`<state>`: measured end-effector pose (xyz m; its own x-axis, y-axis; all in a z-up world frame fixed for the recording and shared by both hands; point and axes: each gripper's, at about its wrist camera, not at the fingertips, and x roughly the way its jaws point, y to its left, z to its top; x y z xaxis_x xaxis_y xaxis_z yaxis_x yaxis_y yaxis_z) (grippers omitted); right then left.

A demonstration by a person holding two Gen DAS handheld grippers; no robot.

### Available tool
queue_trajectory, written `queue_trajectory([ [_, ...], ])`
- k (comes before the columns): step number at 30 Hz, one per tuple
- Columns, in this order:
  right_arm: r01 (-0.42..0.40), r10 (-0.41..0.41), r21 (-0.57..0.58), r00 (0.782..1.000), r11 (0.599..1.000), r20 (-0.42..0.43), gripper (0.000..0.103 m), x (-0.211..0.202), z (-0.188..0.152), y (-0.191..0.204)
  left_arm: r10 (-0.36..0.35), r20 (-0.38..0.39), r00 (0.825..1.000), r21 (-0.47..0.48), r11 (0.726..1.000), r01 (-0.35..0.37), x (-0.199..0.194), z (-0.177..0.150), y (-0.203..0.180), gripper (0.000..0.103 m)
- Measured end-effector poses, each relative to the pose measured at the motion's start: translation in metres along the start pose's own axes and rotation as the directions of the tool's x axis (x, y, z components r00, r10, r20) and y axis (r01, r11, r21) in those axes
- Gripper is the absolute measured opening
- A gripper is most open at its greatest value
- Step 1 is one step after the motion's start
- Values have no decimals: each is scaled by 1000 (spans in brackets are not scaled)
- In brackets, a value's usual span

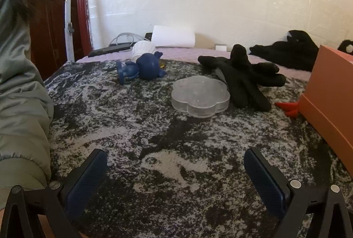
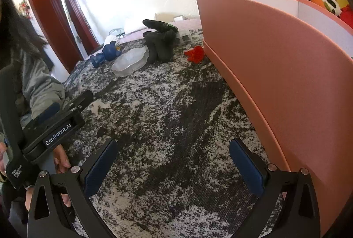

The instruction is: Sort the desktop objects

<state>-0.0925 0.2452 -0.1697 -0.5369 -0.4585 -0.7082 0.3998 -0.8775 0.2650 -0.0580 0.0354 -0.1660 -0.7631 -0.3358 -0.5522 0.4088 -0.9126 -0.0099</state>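
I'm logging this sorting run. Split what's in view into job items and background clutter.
Job: blue toy, clear flower box, black gloves, red toy, pink box.

Clutter: paper roll, cables, black garment, plush toys behind the pink box.

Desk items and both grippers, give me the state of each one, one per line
Left gripper: open, holding nothing.
Right gripper: open, holding nothing.
Blue figurine: lying on its side.
Clear flower case: lid closed, flat on the mat.
Black gloves: piled loosely, touching the case.
Red toy: lying against the pink box.
Pink box: open on top.
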Motion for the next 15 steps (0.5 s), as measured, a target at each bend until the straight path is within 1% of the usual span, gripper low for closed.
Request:
queue_trajectory([
  [7, 8, -8, -7, 1000, 1000, 11, 103, -3, 1, 1, 3, -6, 1000, 4, 1000, -3, 2, 0, 0, 102],
  [15, 5, -5, -1, 1000, 1000, 9, 103, -2, 0, -1, 10, 5, 1000, 25, 1000, -10, 0, -1, -4, 102],
])
